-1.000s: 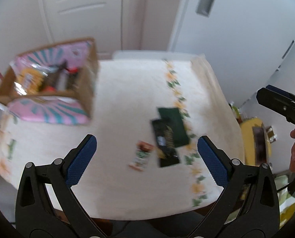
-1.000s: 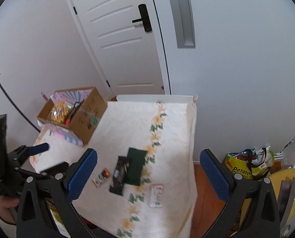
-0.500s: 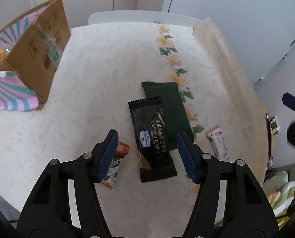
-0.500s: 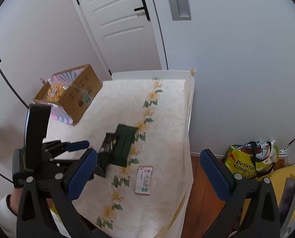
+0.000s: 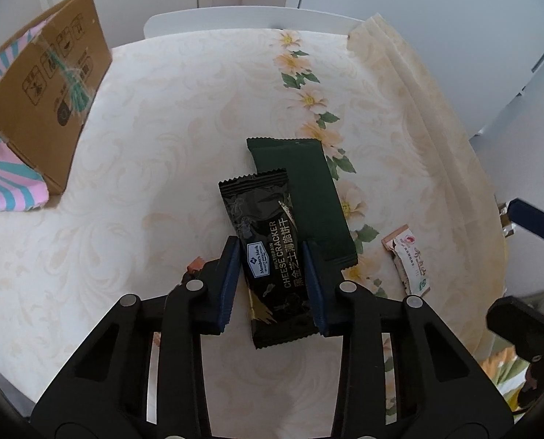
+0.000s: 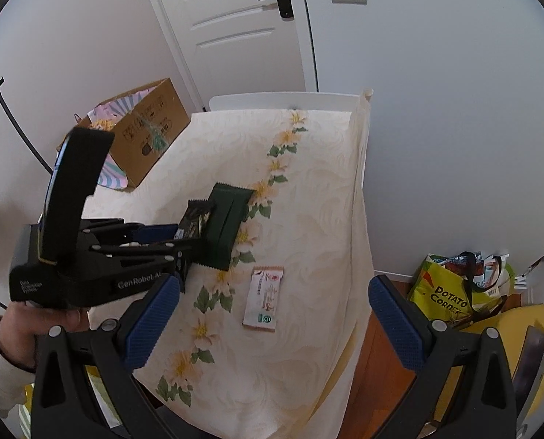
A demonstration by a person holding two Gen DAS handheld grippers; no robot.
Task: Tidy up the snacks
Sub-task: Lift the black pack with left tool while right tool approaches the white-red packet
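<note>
Cracker packet: the black cheese cracker packet [image 5: 272, 256] lies on the tablecloth [image 5: 155, 153], its long axis running away from us along the fingers.
Left gripper: our left gripper [image 5: 272, 278] straddles its near half, pads at both long edges; we cannot tell if they pinch yet.
Right gripper: our right gripper [image 6: 272, 314] hangs spread and empty, well apart.
Neighbours: green packet [image 5: 305, 201] under its right edge; pale sachet [image 5: 407, 259] further right.
Destination: we judge the cardboard box [image 5: 48, 87], far left.
</note>
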